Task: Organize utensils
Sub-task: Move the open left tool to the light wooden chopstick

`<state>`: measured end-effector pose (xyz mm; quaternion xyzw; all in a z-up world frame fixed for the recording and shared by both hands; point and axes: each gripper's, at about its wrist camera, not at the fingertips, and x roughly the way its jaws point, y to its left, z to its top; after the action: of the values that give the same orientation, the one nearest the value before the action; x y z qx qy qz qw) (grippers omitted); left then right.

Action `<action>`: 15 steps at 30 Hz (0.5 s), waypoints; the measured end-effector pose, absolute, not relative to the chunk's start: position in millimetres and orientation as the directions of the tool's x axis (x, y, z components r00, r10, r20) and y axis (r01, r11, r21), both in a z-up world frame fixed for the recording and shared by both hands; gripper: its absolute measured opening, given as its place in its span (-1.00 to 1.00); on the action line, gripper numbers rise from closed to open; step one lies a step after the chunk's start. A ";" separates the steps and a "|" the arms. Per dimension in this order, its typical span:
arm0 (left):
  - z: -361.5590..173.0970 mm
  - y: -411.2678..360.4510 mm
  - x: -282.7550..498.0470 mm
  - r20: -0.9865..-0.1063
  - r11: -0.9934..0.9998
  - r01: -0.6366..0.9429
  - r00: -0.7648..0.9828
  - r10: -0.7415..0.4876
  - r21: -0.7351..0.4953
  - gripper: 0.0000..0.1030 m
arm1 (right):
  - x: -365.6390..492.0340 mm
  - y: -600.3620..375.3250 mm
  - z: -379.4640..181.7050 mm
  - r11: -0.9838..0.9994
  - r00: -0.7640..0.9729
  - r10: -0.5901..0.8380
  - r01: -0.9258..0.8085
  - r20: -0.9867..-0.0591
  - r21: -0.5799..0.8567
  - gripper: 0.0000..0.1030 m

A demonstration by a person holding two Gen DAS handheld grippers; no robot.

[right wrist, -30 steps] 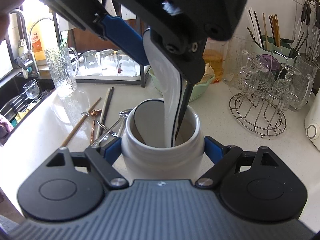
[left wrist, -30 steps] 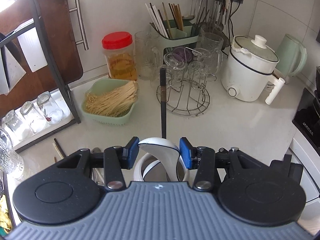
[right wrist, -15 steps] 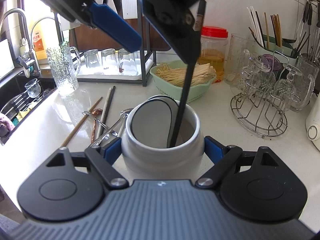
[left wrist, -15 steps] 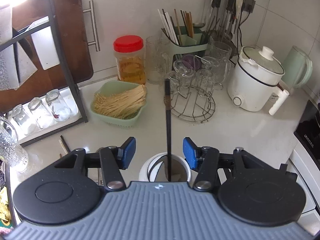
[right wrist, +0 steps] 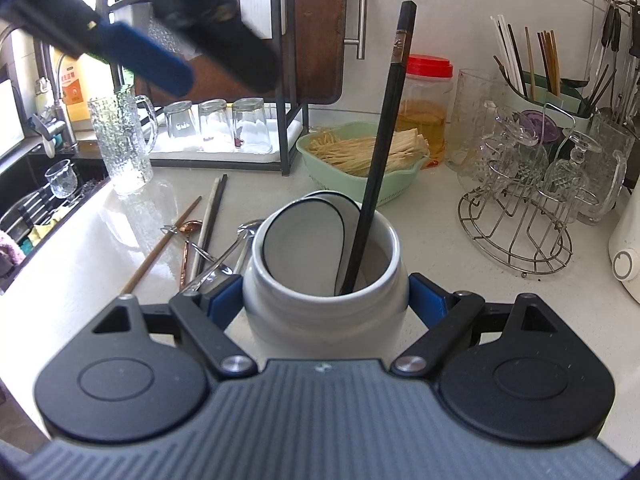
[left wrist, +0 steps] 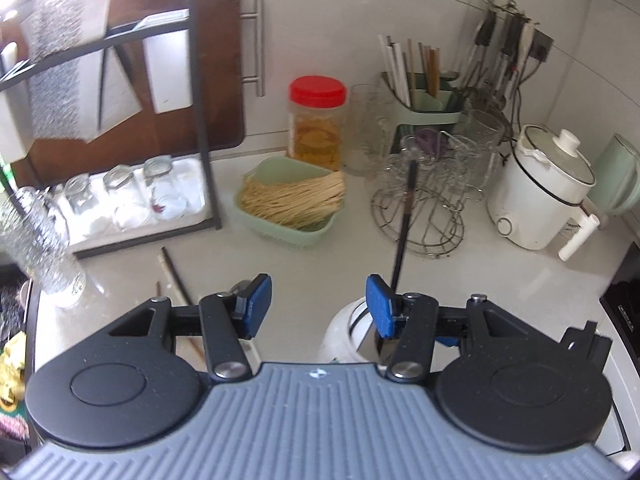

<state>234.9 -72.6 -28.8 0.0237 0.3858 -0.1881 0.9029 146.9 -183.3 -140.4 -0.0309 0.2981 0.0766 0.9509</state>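
My right gripper [right wrist: 326, 300] is shut on a white ceramic jar [right wrist: 324, 328] that stands on the counter. Inside the jar a white spoon [right wrist: 304, 240] with a dark rim leans beside a black chopstick [right wrist: 380, 152], which sticks up out of the mouth. In the left wrist view my left gripper [left wrist: 319, 306] hangs open above and to the left of the jar [left wrist: 340, 340], with nothing between its fingers. One of its blue pads [right wrist: 148, 60] shows at the top left of the right wrist view. Loose chopsticks [right wrist: 212, 216] and metal spoons [right wrist: 188, 240] lie on the counter left of the jar.
Behind the jar stand a green basket of noodles [right wrist: 360, 156], a red-lidded jar [right wrist: 426, 100] and a wire rack of glasses [right wrist: 520, 216]. A black shelf with upturned glasses [right wrist: 216, 124], a glass mug [right wrist: 120, 140] and the sink [right wrist: 36, 200] are at the left. A white cooker [left wrist: 540, 196] is at the right.
My left gripper has let go of the white spoon, which now rests in the jar. It has opened, risen and drawn off to the left. The right gripper and the jar have not moved.
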 end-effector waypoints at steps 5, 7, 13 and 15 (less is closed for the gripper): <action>-35.3 -55.8 230.6 -0.710 0.940 0.320 0.634 -0.306 -0.119 0.13 | 146.9 -182.7 -141.2 0.989 0.813 0.117 -0.151 -0.570 -0.012 0.74; -39.1 -49.1 230.2 -0.713 0.944 0.306 0.634 -0.300 -0.125 0.13 | 147.2 -182.5 -141.5 0.989 0.814 0.114 -0.147 -0.570 -0.011 0.74; -53.0 -28.8 227.8 -0.725 0.953 0.266 0.628 -0.284 -0.143 0.13 | 147.9 -181.4 -141.0 0.991 0.812 0.106 -0.136 -0.574 -0.010 0.74; -60.2 -22.4 228.7 -0.737 0.957 0.244 0.617 -0.276 -0.153 0.13 | 148.6 -181.2 -140.4 0.991 0.809 0.104 -0.133 -0.578 -0.008 0.74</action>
<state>228.7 -22.4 -60.2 -0.0188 0.4132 -0.1446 0.8989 148.6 -181.2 -140.4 -0.0241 0.3025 0.0622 0.9508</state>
